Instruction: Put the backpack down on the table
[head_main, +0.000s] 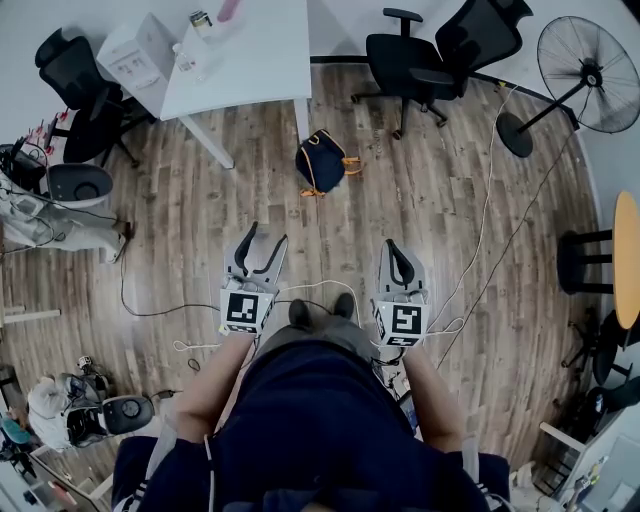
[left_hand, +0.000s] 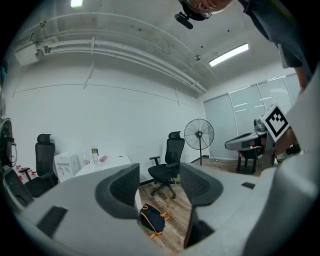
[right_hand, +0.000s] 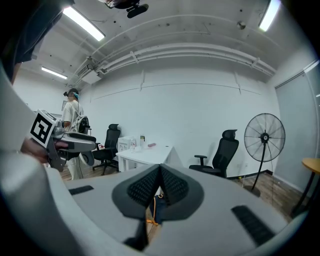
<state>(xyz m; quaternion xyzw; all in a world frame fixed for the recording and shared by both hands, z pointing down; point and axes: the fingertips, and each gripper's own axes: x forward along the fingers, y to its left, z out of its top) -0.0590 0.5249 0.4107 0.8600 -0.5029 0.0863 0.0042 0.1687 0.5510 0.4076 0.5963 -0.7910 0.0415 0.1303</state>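
Needing first to lift the backpack (head_main: 322, 162) off the floor beside the table (head_main: 262, 60) leg, I should steer my empty, parted left gripper (head_main: 265, 240) to its top, then open my pinched-shut, empty right gripper (head_main: 398, 252) to help.

Office chair (head_main: 405, 62), fan (head_main: 590, 72) (both black)

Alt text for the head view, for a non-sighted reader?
A dark blue backpack lies on the wood floor beside a white table. Nearer, a person holds the left gripper with fingers apart, the right gripper with fingers together.
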